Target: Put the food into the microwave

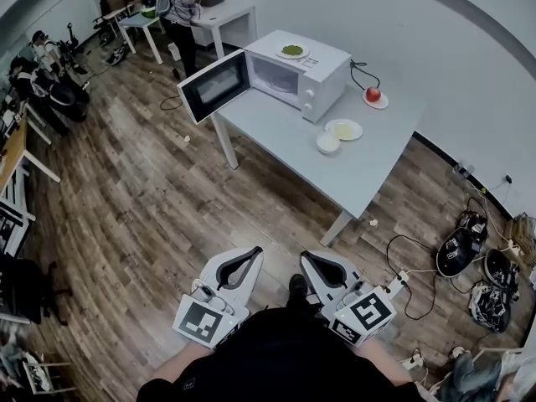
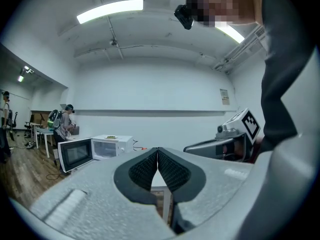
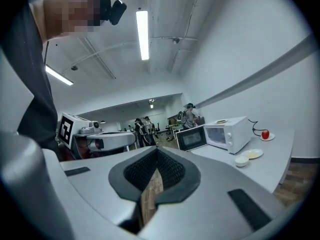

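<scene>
Evidently at the approach step, the left tool (image 1: pixel 249 256) and right tool (image 1: pixel 311 260), both closed and empty, sit well apart from the tabletop (image 1: pixel 368 174); next they must reach the plate (image 1: pixel 343 129) and open.

White walls (image 1: pixel 469 57) and a wood-plank floor (image 1: pixel 142 191) in a lit workroom.
A grey table (image 1: pixel 368 170) stood on white legs close to the wall, which carried a grey stripe (image 3: pixel 260 69). The brown planks ran to a far corner with white desks (image 1: pixel 224 15). Cables and dark gear (image 1: pixel 458 252) lay on the floor by the wall. Long tube lights (image 2: pixel 110 11) shone on the ceiling.
</scene>
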